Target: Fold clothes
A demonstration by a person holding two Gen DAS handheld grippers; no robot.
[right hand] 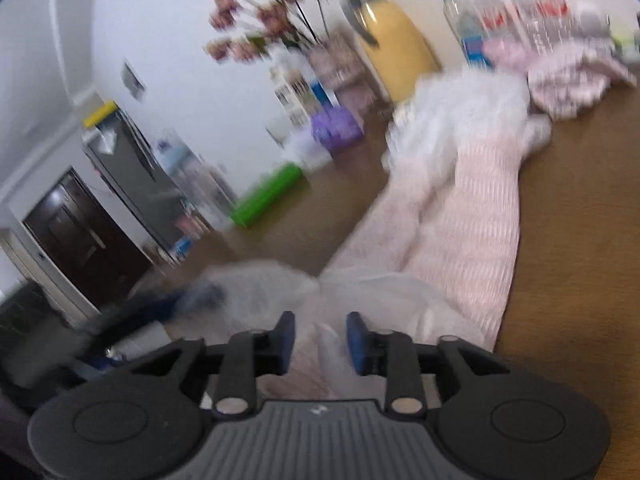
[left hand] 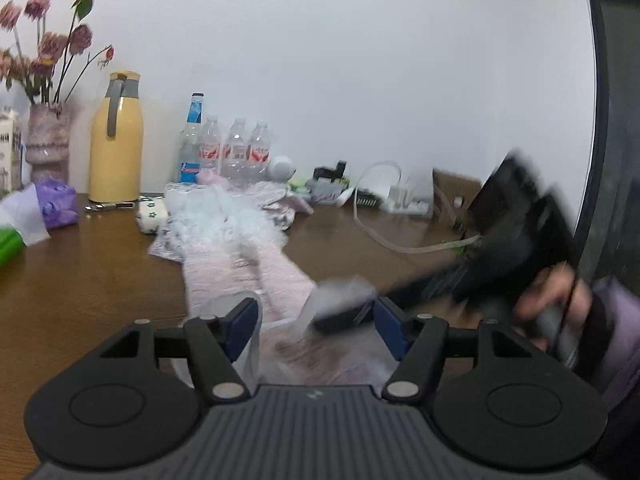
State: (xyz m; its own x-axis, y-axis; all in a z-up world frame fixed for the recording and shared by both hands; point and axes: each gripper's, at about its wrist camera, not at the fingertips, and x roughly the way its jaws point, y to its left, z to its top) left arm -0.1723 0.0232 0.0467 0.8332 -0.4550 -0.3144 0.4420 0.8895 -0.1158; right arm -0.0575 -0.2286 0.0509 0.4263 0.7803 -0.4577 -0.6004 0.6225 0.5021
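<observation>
Lying between both spread grippers, left gripper and right gripper, a pink garment stretches across bare wooden table, unpinched.

Pale pink ribbed knit garment with white lace trim, spread over brown wood-grain desk. Mustard-yellow thermos jug with grey handle. Dusty pink flowers in mottled pink vase. Clear plastic bottles with red-and-white labels, one bottle with blue label. Purple patterned bag. Bright green roll. Black grippers with blue pads.
</observation>
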